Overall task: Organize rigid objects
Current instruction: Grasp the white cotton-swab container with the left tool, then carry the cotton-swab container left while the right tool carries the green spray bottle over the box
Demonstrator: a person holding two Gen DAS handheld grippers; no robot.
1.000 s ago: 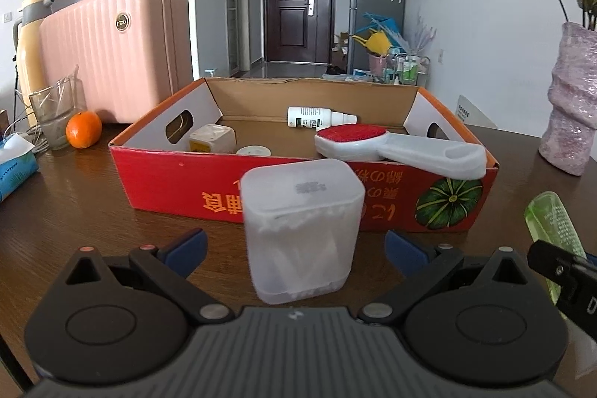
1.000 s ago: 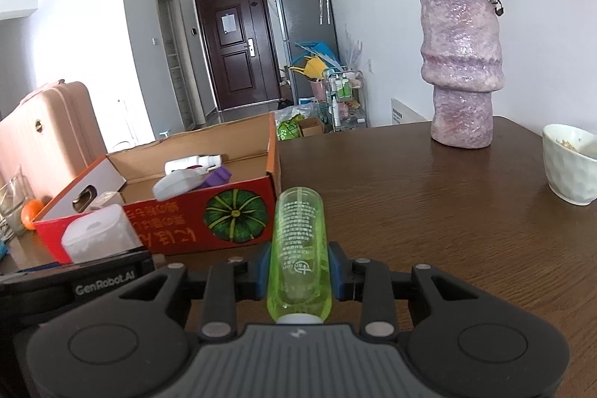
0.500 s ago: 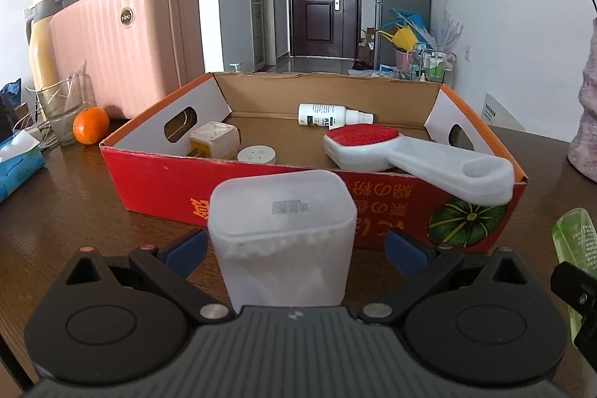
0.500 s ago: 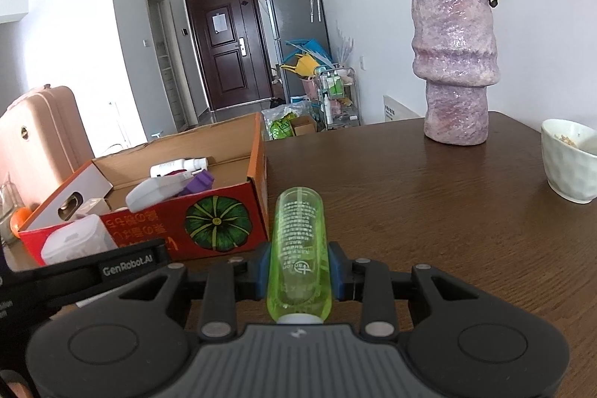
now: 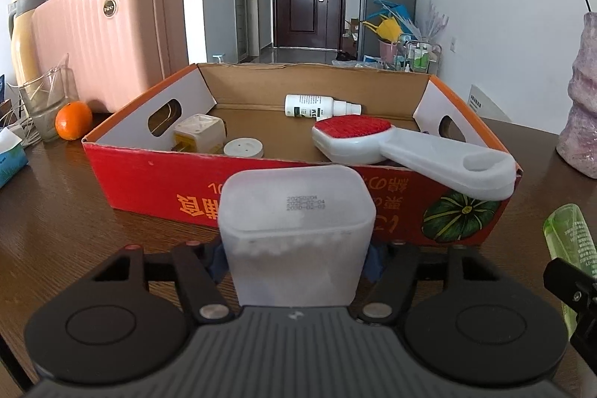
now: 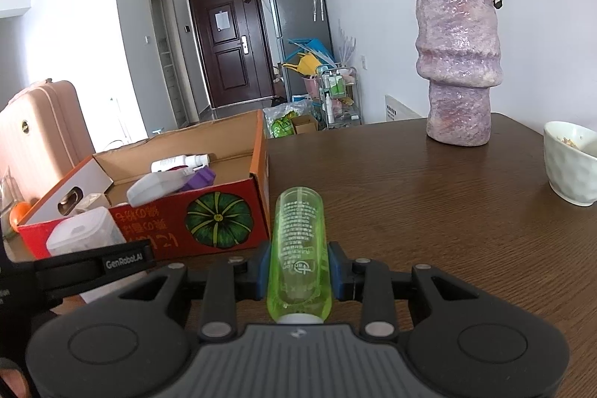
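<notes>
Closing since a second ago, the left gripper [image 5: 296, 258] is now clamping the frosted white plastic container [image 5: 296, 234] before the red cardboard box [image 5: 261, 189]. Right gripper [image 6: 298, 271] is staying clamped on the translucent green tube [image 6: 298, 248]. Both loads are needing a lift clear of the box's near wall.

Both grippers clamped, side by side

The left gripper [image 5: 297, 258] pointed level and forward, its blue pads [image 5: 374, 263] pressed inward against a held load. The right gripper [image 6: 297, 273] sat just beside it, also level, its fingers [image 6: 337, 271] drawn narrowly together around what it carried, its black edge showing low at the left view's right edge.
</notes>
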